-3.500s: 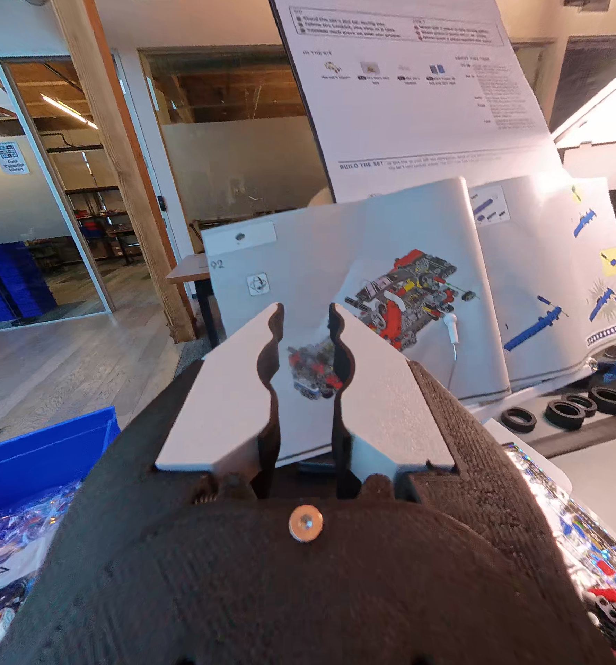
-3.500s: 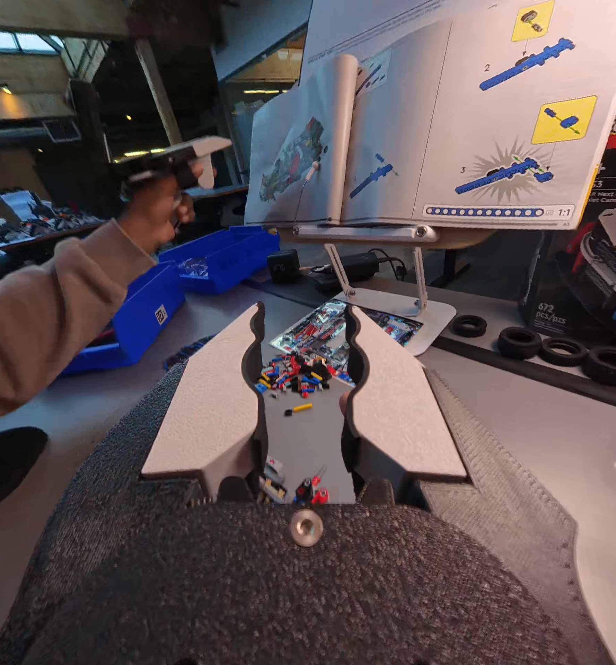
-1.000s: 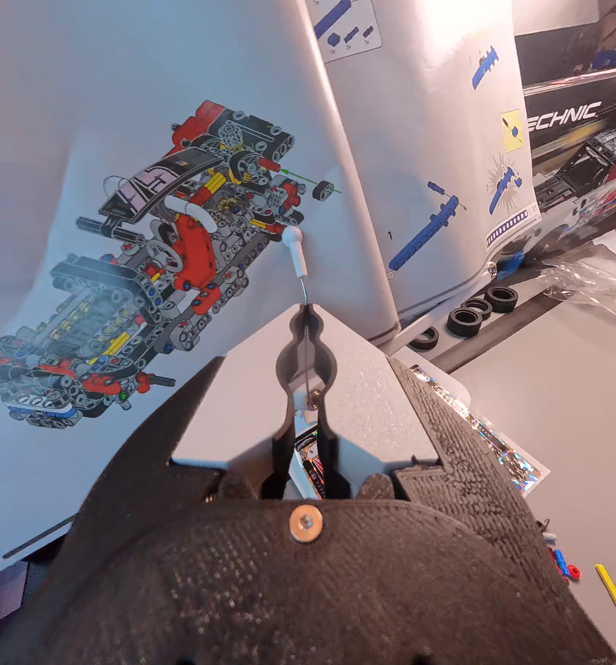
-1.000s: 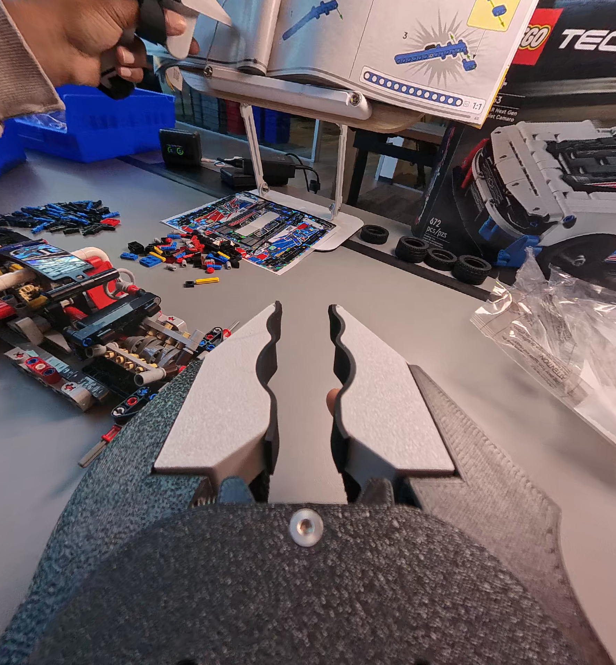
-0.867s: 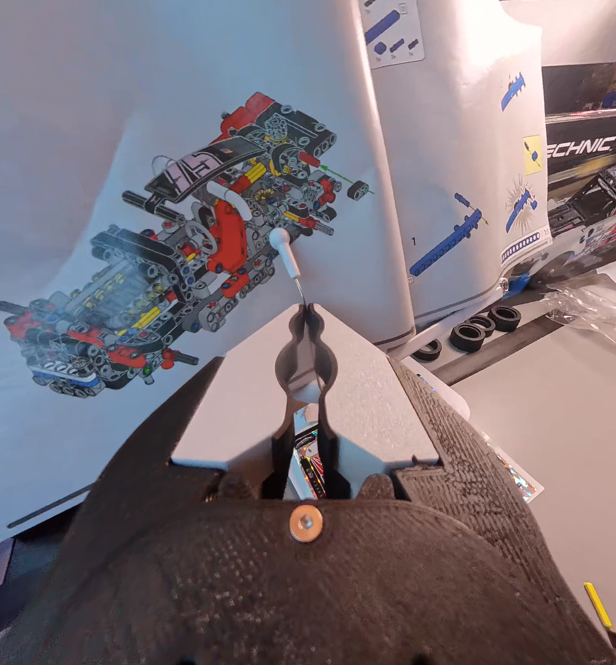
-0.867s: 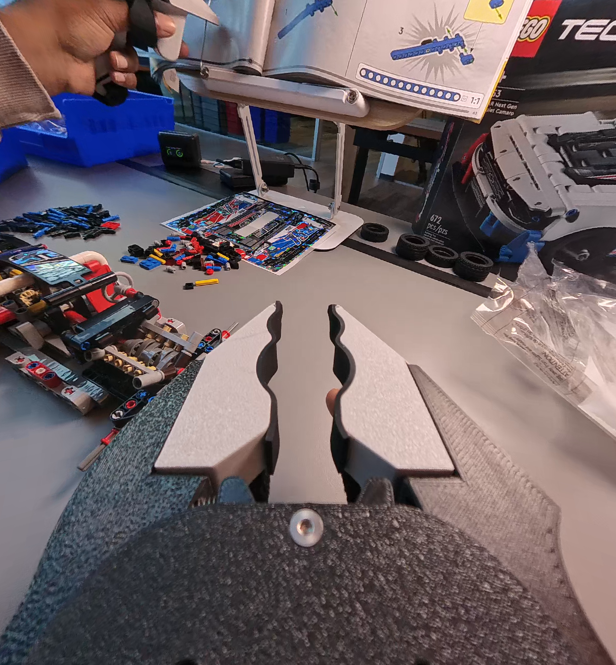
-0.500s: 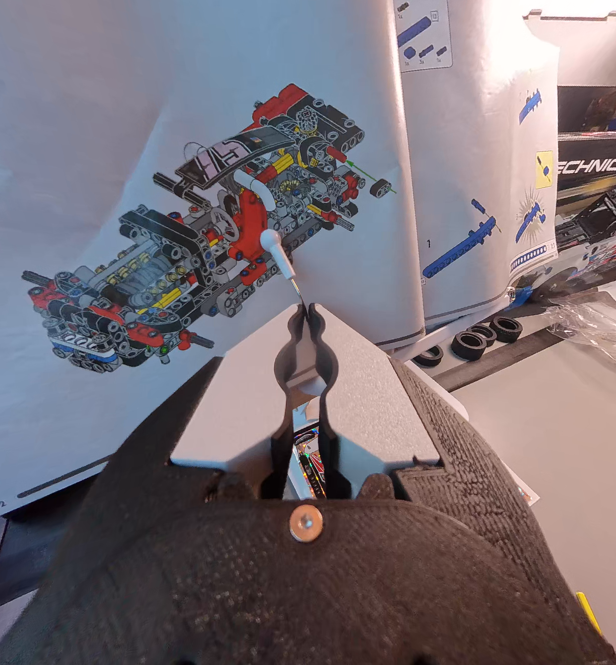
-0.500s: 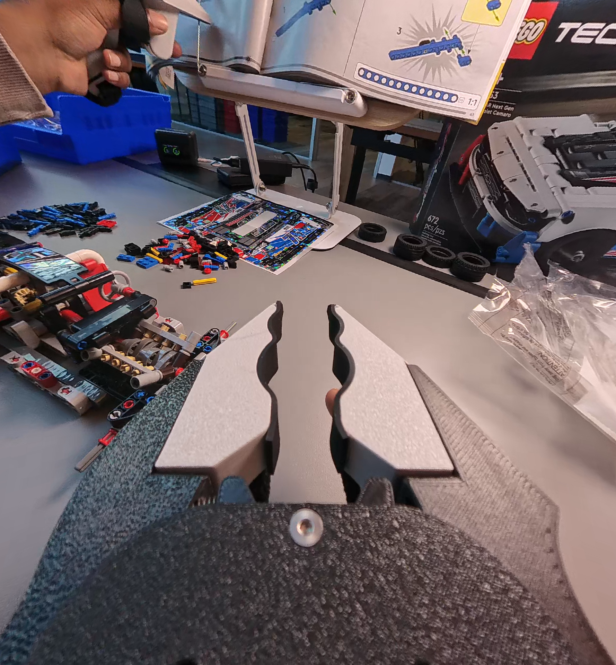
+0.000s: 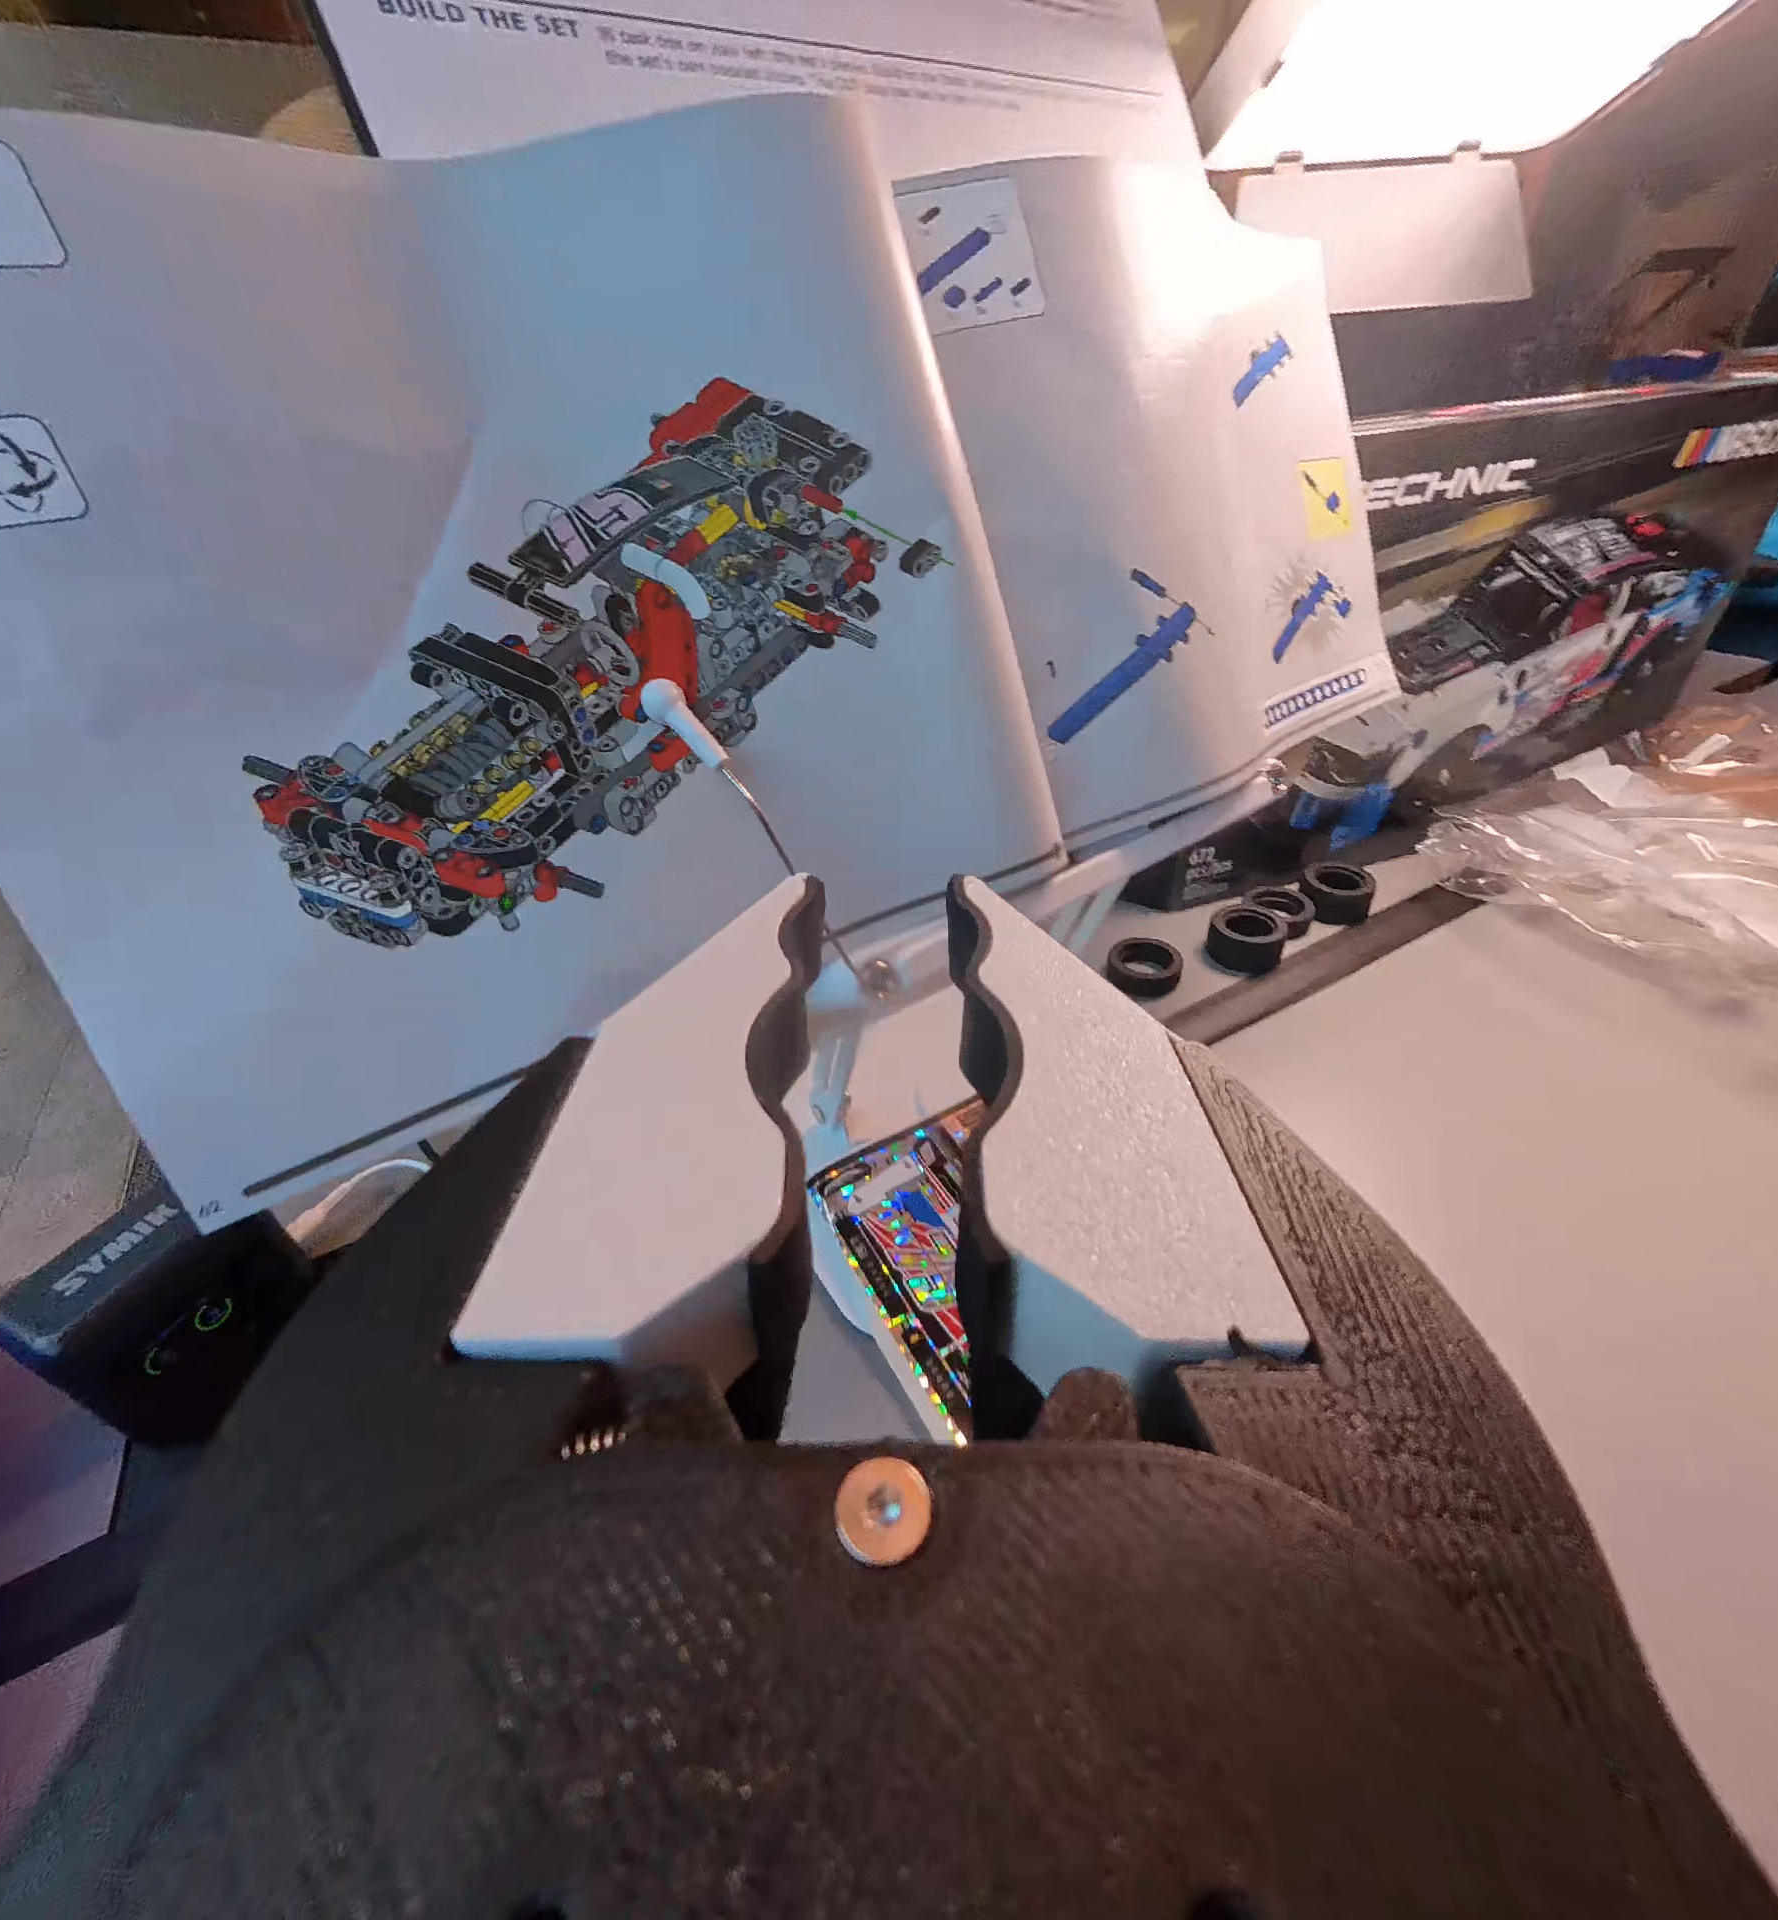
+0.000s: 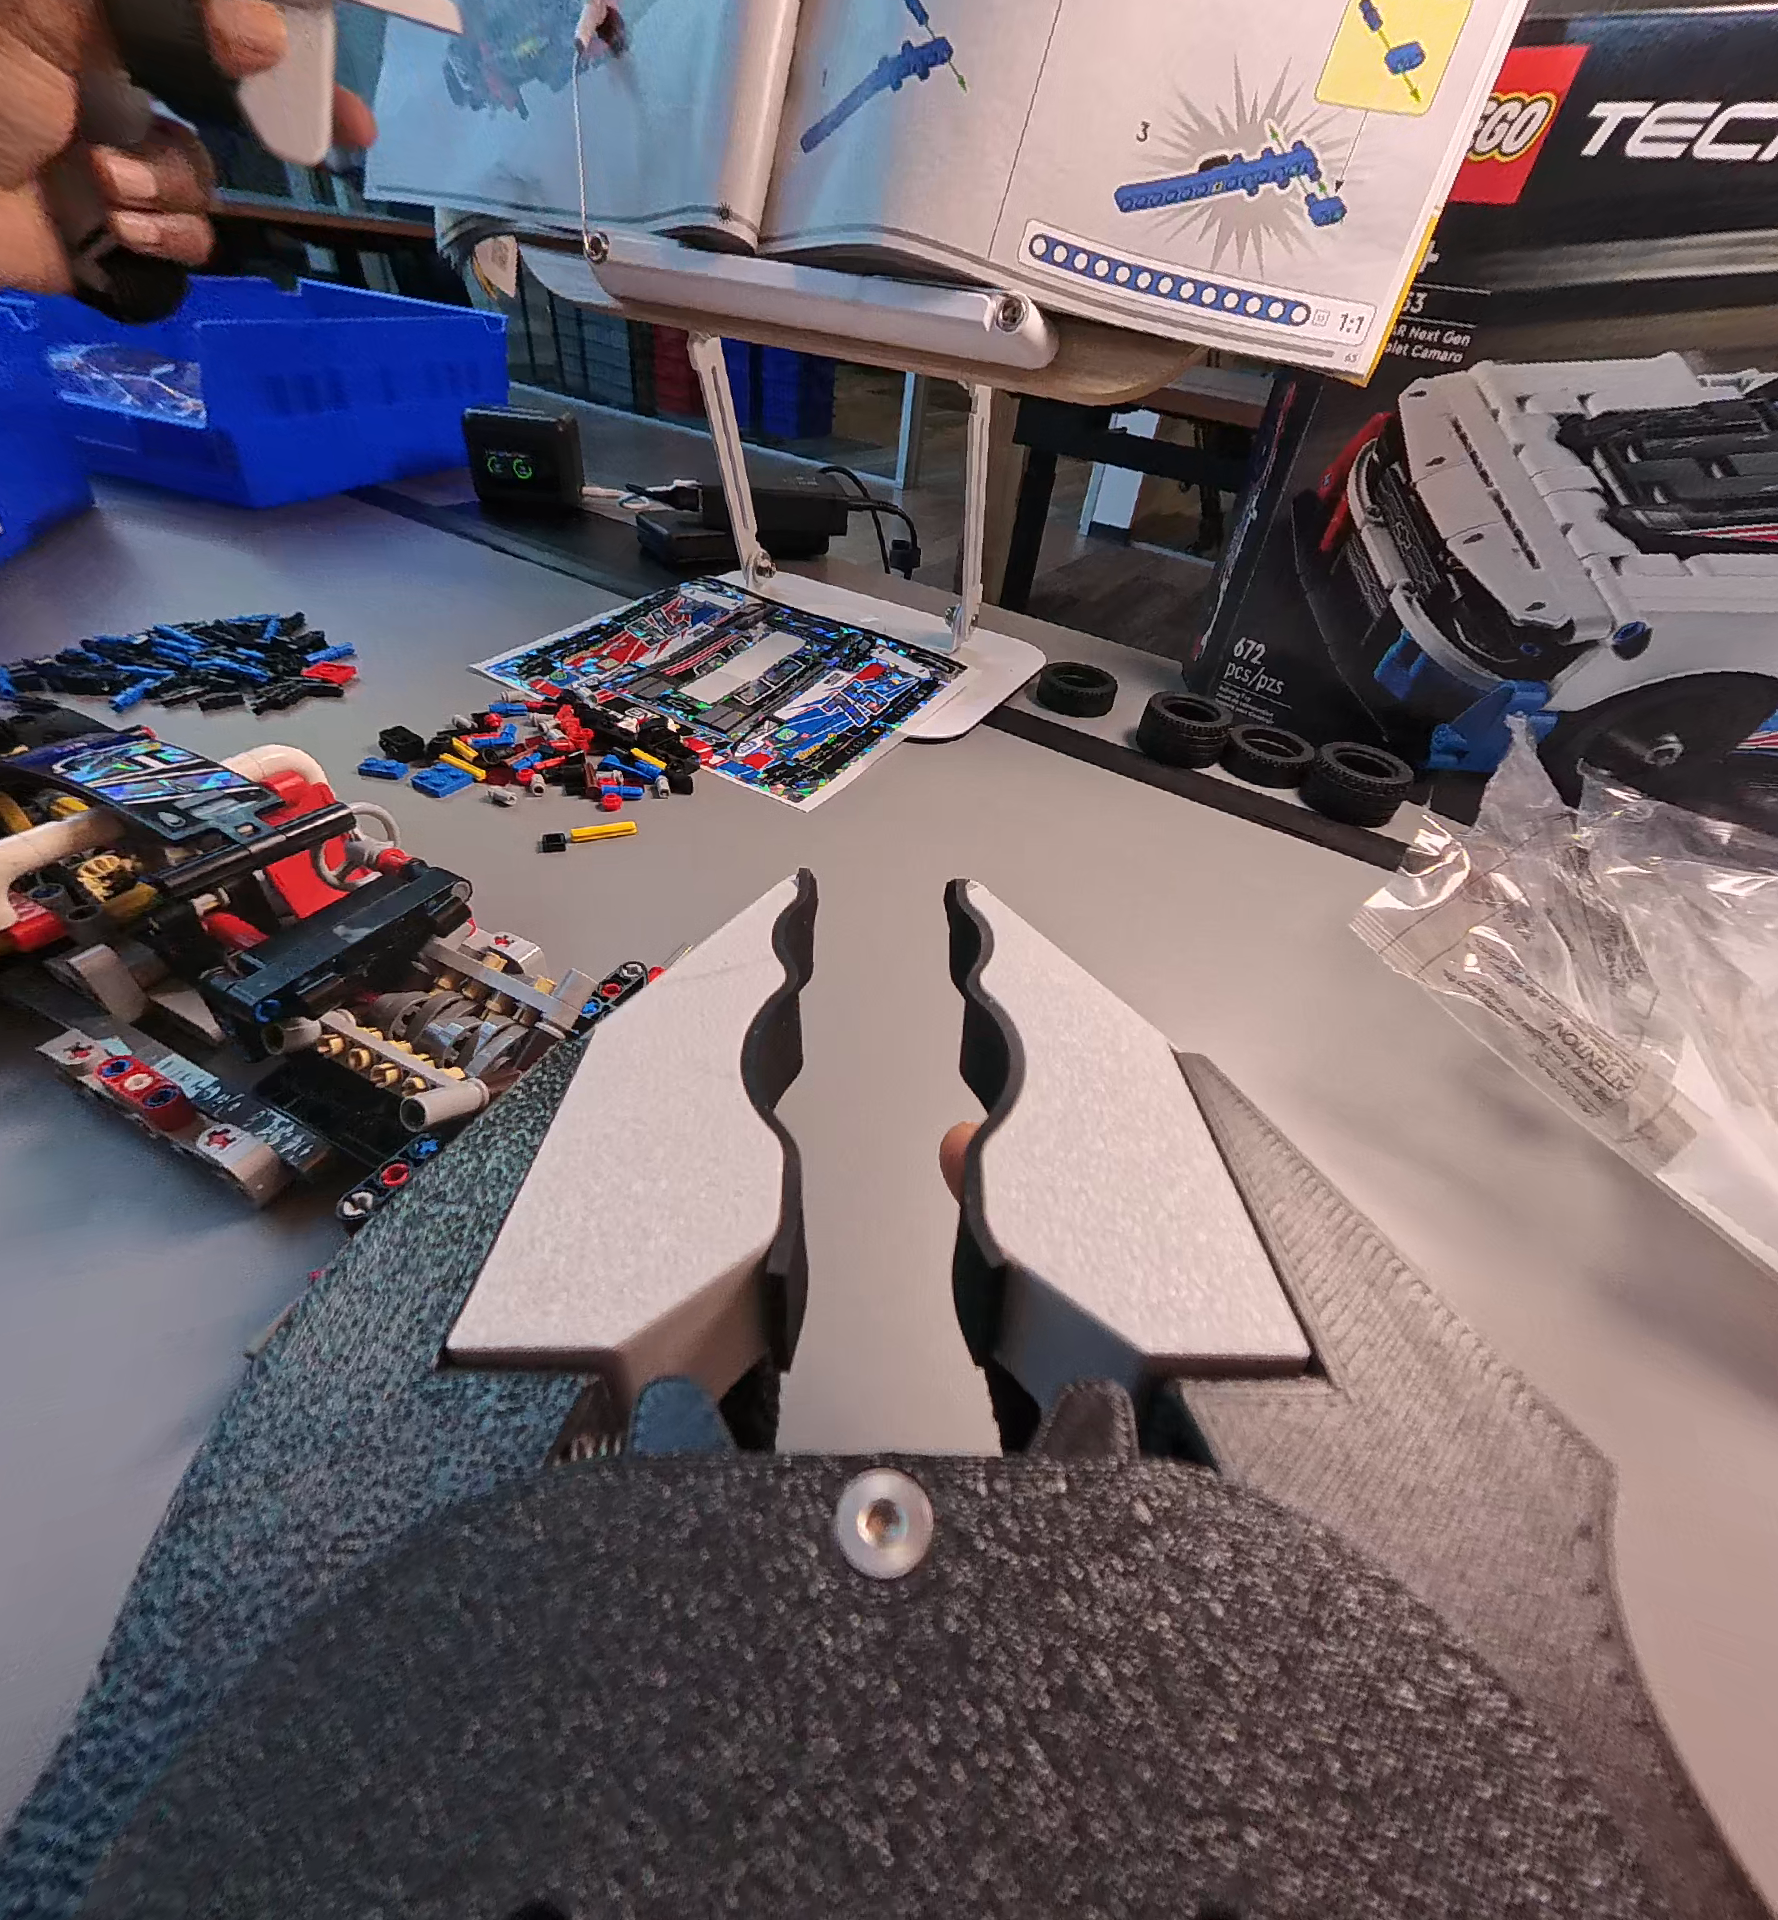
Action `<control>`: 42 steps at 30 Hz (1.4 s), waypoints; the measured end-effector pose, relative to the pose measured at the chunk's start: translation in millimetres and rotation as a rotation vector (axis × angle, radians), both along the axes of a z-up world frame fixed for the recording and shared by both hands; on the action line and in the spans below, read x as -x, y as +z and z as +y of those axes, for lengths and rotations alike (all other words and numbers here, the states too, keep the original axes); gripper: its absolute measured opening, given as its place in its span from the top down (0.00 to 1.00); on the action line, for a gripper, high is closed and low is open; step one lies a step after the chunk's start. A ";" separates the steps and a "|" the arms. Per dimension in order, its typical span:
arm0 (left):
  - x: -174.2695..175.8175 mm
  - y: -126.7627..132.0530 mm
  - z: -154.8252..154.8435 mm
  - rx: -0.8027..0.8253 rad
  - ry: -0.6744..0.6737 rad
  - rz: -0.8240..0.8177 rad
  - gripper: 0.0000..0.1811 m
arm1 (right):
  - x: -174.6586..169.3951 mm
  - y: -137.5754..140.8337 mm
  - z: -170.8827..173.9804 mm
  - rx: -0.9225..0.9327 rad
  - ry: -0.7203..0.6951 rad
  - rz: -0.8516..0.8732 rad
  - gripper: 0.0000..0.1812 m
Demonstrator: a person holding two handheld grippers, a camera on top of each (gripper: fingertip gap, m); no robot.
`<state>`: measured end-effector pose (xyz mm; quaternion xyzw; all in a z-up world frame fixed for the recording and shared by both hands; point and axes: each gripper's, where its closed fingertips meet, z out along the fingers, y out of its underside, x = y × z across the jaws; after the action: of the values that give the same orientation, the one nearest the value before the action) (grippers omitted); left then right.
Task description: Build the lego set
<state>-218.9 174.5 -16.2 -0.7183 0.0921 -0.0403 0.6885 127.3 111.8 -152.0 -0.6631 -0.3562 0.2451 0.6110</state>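
Grey counter [image 10: 1124, 935] fills the middle of the right wrist view and lies bare ahead of the right tool [image 10: 880, 883], whose jaws stand narrowly apart on nothing; a fingertip [image 10: 960, 1148] shows between them. At the far left edge a blue bin [image 10: 293, 384] is cut off by the frame, and a person's hand [image 10: 64, 135] in the upper left corner is blurred. Below it lies a heap of blue and black pins [image 10: 178, 665]. At left centre the part-built lego car [image 10: 210, 935] rests on the counter, its left end out of frame. Right of it lie mixed loose pieces [image 10: 542, 748] and a sticker sheet [image 10: 729, 696] that rests partly on the base of a book stand [image 10: 812, 301]. The stand carries the open instruction booklet [image 10: 1072, 156], its top cut off. Four black tyres [image 10: 1269, 753] line the counter's far edge before the set box [image 10: 1591, 468]. A clear plastic bag [image 10: 1643, 987] runs off the right edge.

In the left wrist view the left tool [image 9: 880, 883] is narrowly open and empty, in front of the booklet; the stand's wire page clip [image 9: 682, 717] rests on the left page, its foot hidden behind the left finger.
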 end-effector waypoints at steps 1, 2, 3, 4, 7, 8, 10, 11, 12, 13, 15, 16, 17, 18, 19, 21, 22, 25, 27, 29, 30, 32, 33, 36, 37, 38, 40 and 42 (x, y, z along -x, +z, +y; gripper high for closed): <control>-3.3 -0.7 -12.0 0.015 -0.022 0.018 0.88 | 0.0 0.8 -0.7 0.000 0.001 0.003 0.87; -5.6 -1.7 -24.8 0.034 -0.045 0.037 0.88 | 0.1 1.5 -1.6 -0.002 0.003 0.005 0.87; -6.5 -2.5 -37.5 0.052 -0.063 0.052 0.88 | 0.1 2.4 -2.6 -0.007 0.005 0.004 0.87; -7.0 -5.0 -50.3 0.083 -0.084 0.068 0.88 | 0.3 3.0 -3.7 -0.011 0.008 0.003 0.87; 3.7 -17.3 -89.9 0.175 -0.094 0.139 0.90 | 0.8 5.3 -5.8 -0.017 0.020 0.008 0.87; 10.4 -22.7 -104.1 0.203 -0.083 0.161 0.91 | 1.0 6.3 -6.4 -0.014 0.025 0.015 0.87; 24.6 -36.5 -134.5 0.268 -0.049 0.179 0.91 | 1.2 8.2 -7.7 -0.008 0.033 0.029 0.87; 31.5 -44.7 -150.6 0.301 -0.032 0.183 0.91 | 0.9 9.1 -8.3 -0.009 0.034 0.035 0.86; 39.0 -54.2 -167.1 0.337 -0.009 0.186 0.91 | 0.7 10.1 -8.9 -0.011 0.036 0.040 0.86; 46.5 -63.8 -183.2 0.369 0.017 0.187 0.91 | 0.7 10.9 -9.4 -0.012 0.037 0.044 0.86; 52.3 -85.3 -214.9 0.439 0.026 0.164 0.92 | 1.8 11.4 -9.9 -0.007 0.043 0.051 0.86; 50.4 -95.4 -229.2 0.468 0.015 0.143 0.92 | 2.9 10.9 -10.2 -0.003 0.047 0.053 0.86; 47.7 -102.8 -240.9 0.476 0.016 0.121 0.92 | 4.1 10.1 -10.6 0.002 0.051 0.053 0.86; 42.3 -108.1 -250.8 0.468 0.016 0.099 0.92 | 5.4 8.9 -11.0 0.006 0.055 0.050 0.86; 33.1 -112.9 -259.1 0.453 0.005 0.068 0.93 | 6.7 7.6 -11.6 0.008 0.059 0.046 0.86; 11.8 -120.7 -269.4 0.388 -0.001 -0.017 0.93 | 8.4 5.3 -12.5 0.007 0.062 0.032 0.86; 1.5 -125.2 -272.0 0.355 0.004 -0.057 0.93 | 8.4 4.6 -12.7 0.004 0.061 0.026 0.86; -18.7 -135.6 -271.4 0.267 0.051 -0.127 0.91 | 7.5 3.1 -11.4 0.006 0.051 0.022 0.86; -22.8 -132.1 -266.3 0.171 0.087 -0.163 0.91 | 7.8 2.9 -11.1 0.006 0.050 0.023 0.86; -20.1 -124.2 -263.4 0.102 0.124 -0.151 0.89 | 8.9 2.7 -11.6 0.001 0.051 0.018 0.86; -18.8 -117.3 -263.1 0.057 0.129 -0.136 0.89 | 9.6 2.4 -12.2 -0.002 0.053 0.014 0.86; -15.2 -117.0 -261.5 0.042 0.144 -0.132 0.89 | 10.7 1.5 -12.8 -0.005 0.054 0.006 0.86; -14.3 -119.8 -260.4 0.057 0.146 -0.147 0.88 | 11.1 0.8 -12.5 -0.006 0.052 0.003 0.86; -9.8 -117.8 -261.4 0.046 0.172 -0.157 0.87 | 11.8 -0.5 -11.1 -0.002 0.045 -0.003 0.86; -6.6 -115.9 -262.9 0.039 0.188 -0.155 0.87 | 11.7 -0.6 -10.9 -0.003 0.042 -0.005 0.86; -1.1 -113.1 -265.6 0.034 0.211 -0.145 0.87 | 11.7 -0.3 -11.1 -0.005 0.040 -0.007 0.86; 17.2 -100.6 -274.6 0.016 0.277 -0.106 0.88 | 11.2 -0.6 -12.6 -0.009 0.037 -0.011 0.86; 48.6 -82.4 -287.7 0.007 0.375 -0.047 0.88 | 10.5 -1.9 -14.1 -0.009 0.036 -0.020 0.86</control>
<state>-267.5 -113.2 -98.6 -0.7241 -0.0597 0.0716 0.6833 116.8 97.7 -153.9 -0.6561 -0.3753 0.2479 0.6060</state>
